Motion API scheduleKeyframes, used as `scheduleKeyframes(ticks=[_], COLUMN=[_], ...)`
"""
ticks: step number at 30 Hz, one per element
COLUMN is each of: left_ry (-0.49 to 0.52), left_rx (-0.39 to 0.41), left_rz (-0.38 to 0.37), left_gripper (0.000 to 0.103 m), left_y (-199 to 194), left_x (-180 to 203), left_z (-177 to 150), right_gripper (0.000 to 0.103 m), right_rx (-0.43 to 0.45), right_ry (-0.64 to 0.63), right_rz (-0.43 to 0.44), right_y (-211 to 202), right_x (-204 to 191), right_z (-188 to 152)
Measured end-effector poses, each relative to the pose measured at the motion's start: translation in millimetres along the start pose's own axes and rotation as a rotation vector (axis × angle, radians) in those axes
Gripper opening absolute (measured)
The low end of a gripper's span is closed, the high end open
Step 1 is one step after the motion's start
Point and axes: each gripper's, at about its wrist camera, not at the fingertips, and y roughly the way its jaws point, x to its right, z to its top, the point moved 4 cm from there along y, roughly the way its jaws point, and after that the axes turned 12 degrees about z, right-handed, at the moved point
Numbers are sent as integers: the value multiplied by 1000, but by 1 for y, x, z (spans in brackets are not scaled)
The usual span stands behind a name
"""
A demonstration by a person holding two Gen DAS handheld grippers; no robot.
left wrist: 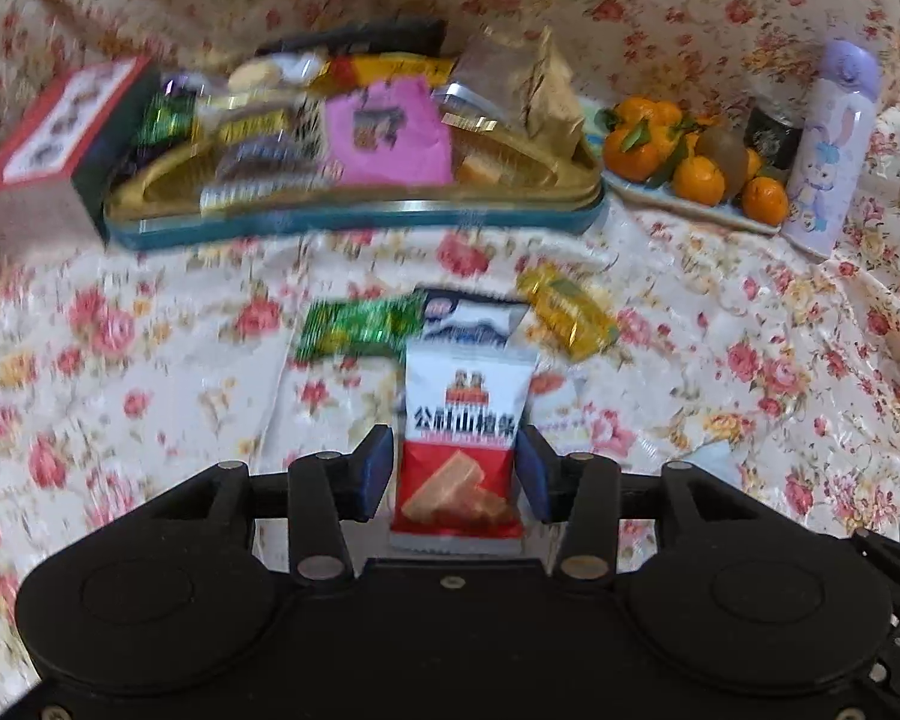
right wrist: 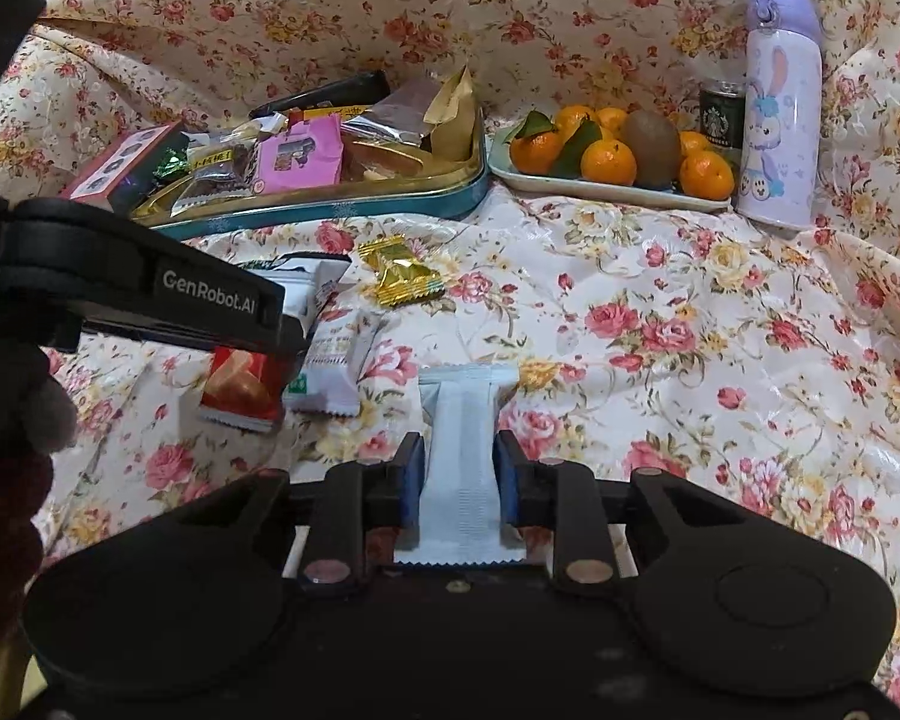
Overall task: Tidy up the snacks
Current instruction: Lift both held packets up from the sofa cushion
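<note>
Snacks are being gathered in a gold-lined tin tray (right wrist: 390, 195) at the rear of the floral-clothed desk (right wrist: 660, 324). A red-and-white packet (left wrist: 459, 450) is being gripped by the left claw (left wrist: 457, 474); a pale blue wafer packet (right wrist: 462, 462) is being clamped by the right claw (right wrist: 459, 480). Both are judged light, crinkly and slippery, best pinched mid-body. A gold candy (right wrist: 399, 270) is lying loose.
</note>
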Motion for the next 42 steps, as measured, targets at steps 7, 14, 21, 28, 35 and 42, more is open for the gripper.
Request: scheduleKeyframes(ticks=[7,14,21,28,35,42], left_ry=[47,67,34,11,31,20], left_rx=[15,19,41,106,120,76], left_rz=[52,75,95,118,145,143], left_gripper=[54,46,44,44,44,44], left_y=[-1,-7,-23,-58,-72,-57], left_x=[7,7,-5,-18,-27,-36], left_z=[-6,-13,-19,-22,-31,-38], right_gripper=[27,27,26,23,23,23], right_rx=[-15,-24,-5,21,22,-25], right_ry=[26,76,90,100,81,81], right_rz=[18,26,28,54,38,7], right_y=[-9,-21,-38,-58,-54,-38], right_x=[-5,-4,-7,-16,-16,1], right_z=[-9,-17,-21,-21,-20,-29])
